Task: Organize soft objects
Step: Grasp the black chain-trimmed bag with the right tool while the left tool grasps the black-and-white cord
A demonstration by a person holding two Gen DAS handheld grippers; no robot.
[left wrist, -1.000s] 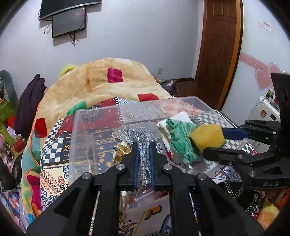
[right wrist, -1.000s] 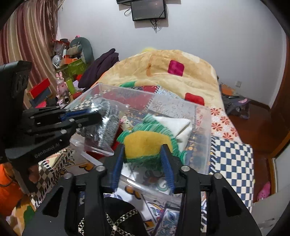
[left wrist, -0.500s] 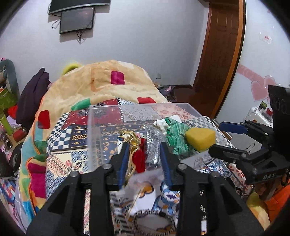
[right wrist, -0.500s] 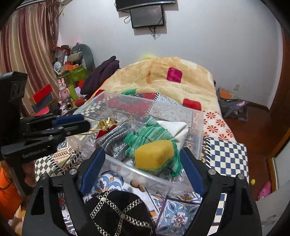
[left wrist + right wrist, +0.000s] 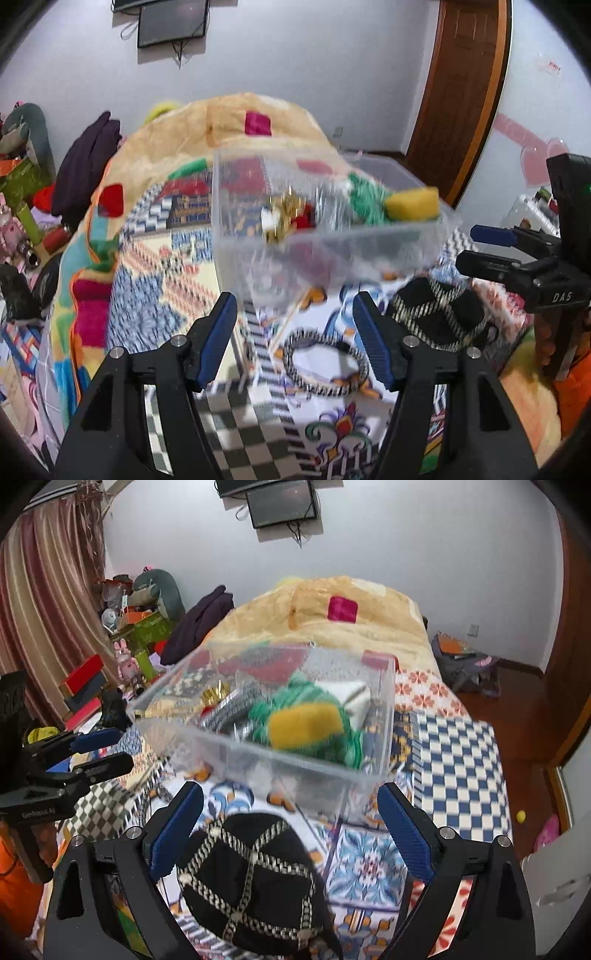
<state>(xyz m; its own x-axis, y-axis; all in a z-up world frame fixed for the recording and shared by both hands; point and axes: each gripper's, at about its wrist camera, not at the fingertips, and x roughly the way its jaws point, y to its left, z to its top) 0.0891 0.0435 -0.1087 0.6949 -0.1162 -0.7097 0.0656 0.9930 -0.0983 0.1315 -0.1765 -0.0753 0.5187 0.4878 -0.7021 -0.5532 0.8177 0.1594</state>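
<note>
We see left gripper [image 5: 293,334] at 6 o'clock, blue-padded fingers [image 5: 218,338] spread wide, nothing between them. Clear plastic bin [image 5: 332,254] at centre, blurred. Inside bin: yellow sponge [image 5: 412,203] at 2 o'clock, green knit cloth [image 5: 364,201] just beside it, gold-and-red item [image 5: 291,218] toward middle. Black-and-white ring [image 5: 325,362] on patterned bedspread [image 5: 147,288] between fingers. Black cap [image 5: 437,314] at 4 o'clock. Right gripper [image 5: 476,249] at 3 o'clock, jaws apart, empty.

Bin [image 5: 295,771] – clear glossy plastic; sponge [image 5: 304,725] looks porous foam; cap [image 5: 247,882] matt cloth w/ braid.
</note>
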